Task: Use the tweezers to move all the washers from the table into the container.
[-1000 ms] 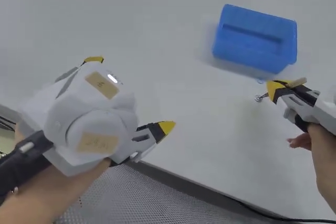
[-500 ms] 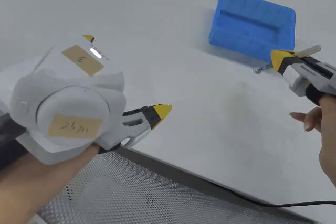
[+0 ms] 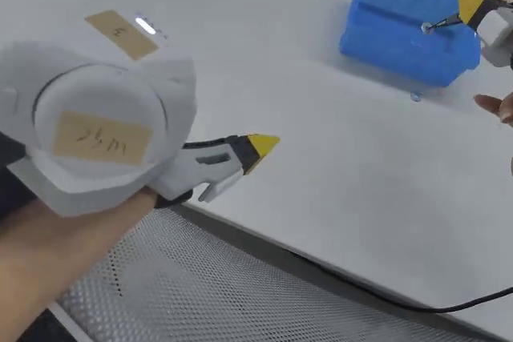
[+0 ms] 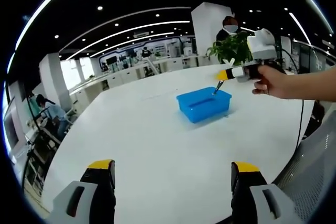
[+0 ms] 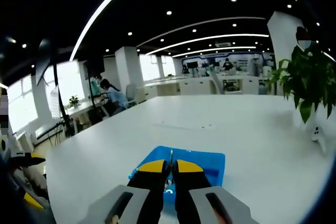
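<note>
Fingers [image 4: 100, 182] of the left gripper [image 4: 172, 165] stand wide apart and empty above the near edge of the table [image 3: 321, 158]. Farther right, the right gripper [image 3: 473, 4] pinches the tweezers [image 3: 443, 22], whose tips carry what looks like a washer [image 3: 426, 28] over the container [image 3: 393, 30]; loosening early could bounce it off the rim. What may be a second washer [image 3: 415, 96] lies just beside the container's near wall, with nothing blocking it.

Left gripper [image 4: 172, 166] jaws wide; right gripper [image 5: 164, 165] jaws pinched
</note>
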Tool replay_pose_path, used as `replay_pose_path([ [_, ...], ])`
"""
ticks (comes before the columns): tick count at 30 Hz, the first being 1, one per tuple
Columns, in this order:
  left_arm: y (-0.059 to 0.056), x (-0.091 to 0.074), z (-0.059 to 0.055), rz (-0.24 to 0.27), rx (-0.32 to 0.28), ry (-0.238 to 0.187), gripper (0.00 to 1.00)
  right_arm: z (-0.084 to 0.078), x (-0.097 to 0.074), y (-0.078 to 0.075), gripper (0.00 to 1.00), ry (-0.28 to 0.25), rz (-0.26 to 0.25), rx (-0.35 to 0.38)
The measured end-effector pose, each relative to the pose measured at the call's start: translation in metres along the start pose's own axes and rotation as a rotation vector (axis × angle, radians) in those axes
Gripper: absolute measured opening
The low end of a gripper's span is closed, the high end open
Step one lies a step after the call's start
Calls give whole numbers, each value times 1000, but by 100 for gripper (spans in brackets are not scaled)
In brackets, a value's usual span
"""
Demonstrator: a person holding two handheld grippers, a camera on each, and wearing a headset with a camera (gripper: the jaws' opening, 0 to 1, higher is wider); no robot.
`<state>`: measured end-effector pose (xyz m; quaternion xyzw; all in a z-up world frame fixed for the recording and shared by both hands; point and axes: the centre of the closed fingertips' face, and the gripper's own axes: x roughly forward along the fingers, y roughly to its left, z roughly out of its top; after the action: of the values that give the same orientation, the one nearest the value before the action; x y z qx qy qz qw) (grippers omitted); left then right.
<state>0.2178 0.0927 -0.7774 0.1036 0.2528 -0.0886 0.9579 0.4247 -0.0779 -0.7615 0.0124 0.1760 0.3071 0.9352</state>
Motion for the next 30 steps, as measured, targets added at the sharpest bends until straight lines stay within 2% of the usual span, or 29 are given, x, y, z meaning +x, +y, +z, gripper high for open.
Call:
replay_pose_path([
  [1,0,0,0,3,0,-1,94,-3,5,-3,2,12,-3,-10],
  [4,1,2,0,5,-6,-2,94,-22,21,-11,2,98,-28,-65],
  [8,2,3,-3,12,1,12,94,-38,38,-16,3,155,-35,-89],
  [9,3,3,-3,14,4,12,94,-44,41,-18,3,187,-37,-107],
  [12,3,3,-2,12,3,7,93,-47,49,-23,3,218,-53,-144],
  [14,4,3,-3,11,-1,9,93,-49,55,-22,3,236,-40,-142],
  [17,4,3,-3,10,5,13,93,-50,51,-15,3,254,-17,-152],
  [21,4,1,-2,12,9,11,92,-50,49,-15,4,276,-9,-128],
  [24,5,1,0,10,2,5,92,-46,45,-14,4,270,-5,-150],
  [26,5,1,-1,11,6,10,92,-31,38,-12,4,226,2,-149],
  [27,4,1,-1,9,8,11,92,-20,34,-4,4,178,38,-144],
  [28,4,1,-1,9,11,13,92,-16,29,-3,4,170,39,-147],
  [30,4,1,-3,10,13,21,92,-2,18,3,4,120,55,-190],
])
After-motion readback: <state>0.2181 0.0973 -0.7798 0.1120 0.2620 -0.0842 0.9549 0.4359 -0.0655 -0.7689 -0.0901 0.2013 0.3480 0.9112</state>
